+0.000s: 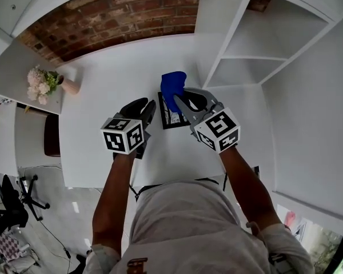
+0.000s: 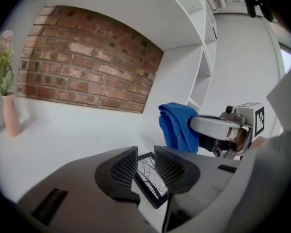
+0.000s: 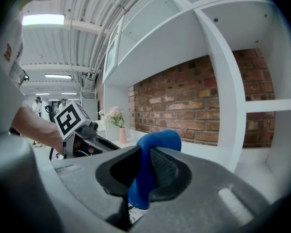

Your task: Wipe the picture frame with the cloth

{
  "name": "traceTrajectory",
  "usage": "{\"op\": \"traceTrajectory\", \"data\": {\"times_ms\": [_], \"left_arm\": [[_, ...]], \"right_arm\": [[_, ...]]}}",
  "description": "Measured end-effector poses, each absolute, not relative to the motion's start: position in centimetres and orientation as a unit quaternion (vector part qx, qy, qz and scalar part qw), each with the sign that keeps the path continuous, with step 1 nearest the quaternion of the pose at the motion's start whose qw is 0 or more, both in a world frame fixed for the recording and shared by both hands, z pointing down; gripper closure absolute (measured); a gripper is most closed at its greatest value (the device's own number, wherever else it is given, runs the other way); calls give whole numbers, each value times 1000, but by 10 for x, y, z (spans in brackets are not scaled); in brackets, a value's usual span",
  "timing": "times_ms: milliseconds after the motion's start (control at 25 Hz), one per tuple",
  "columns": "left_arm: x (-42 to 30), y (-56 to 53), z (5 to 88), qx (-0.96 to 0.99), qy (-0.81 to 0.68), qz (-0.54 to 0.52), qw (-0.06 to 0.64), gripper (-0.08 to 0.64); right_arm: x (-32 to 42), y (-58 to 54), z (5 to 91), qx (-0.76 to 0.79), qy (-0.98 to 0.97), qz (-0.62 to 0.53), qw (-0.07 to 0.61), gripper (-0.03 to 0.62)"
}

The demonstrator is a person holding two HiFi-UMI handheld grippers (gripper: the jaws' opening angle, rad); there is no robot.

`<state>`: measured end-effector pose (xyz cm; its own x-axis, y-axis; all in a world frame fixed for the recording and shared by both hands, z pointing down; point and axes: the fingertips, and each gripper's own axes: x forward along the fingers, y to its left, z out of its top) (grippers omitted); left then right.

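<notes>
The left gripper (image 2: 145,161) has its two fingers partly open. The picture frame (image 2: 153,178) shows in the gap between them, just past the tips. It lies flat on the white table (image 1: 114,84). The pads do not seem to press on it, so this gripper holds nothing.

The right gripper (image 3: 144,166) has its fingers shut tight on the blue cloth (image 3: 157,142). The cloth is pinched in the middle. A fat fold sticks up above the fingers and a tail hangs down below them. The frame is just under and a bit in front of these fingers.

I think the frame is light, thin and stiff. Its front may be glass, so it could crack if squeezed hard. It could also slide on the smooth table when rubbed. The best place to hold it is the dark edge, one finger on each side, away from the picture. The cloth is soft and floppy and will bend any way, so a pinch in the middle works well.

I count one frame, one cloth, two grippers and one vase of flowers (image 2: 10,115), far to the left of the left fingers.
</notes>
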<state>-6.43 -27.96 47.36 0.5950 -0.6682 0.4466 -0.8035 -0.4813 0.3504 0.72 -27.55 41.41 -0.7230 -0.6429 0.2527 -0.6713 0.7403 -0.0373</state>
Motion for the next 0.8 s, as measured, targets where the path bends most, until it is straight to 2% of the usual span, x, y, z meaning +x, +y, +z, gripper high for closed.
{"op": "traceTrajectory", "data": {"times_ms": [520, 800], "left_arm": [[-54, -286, 553, 823, -396, 243, 327, 373], [-55, -286, 578, 810, -387, 285, 334, 362]], "right_arm": [[-11, -300, 480, 335, -912, 131, 196, 548], [-26, -309, 504, 319, -905, 161, 230, 548]]}}
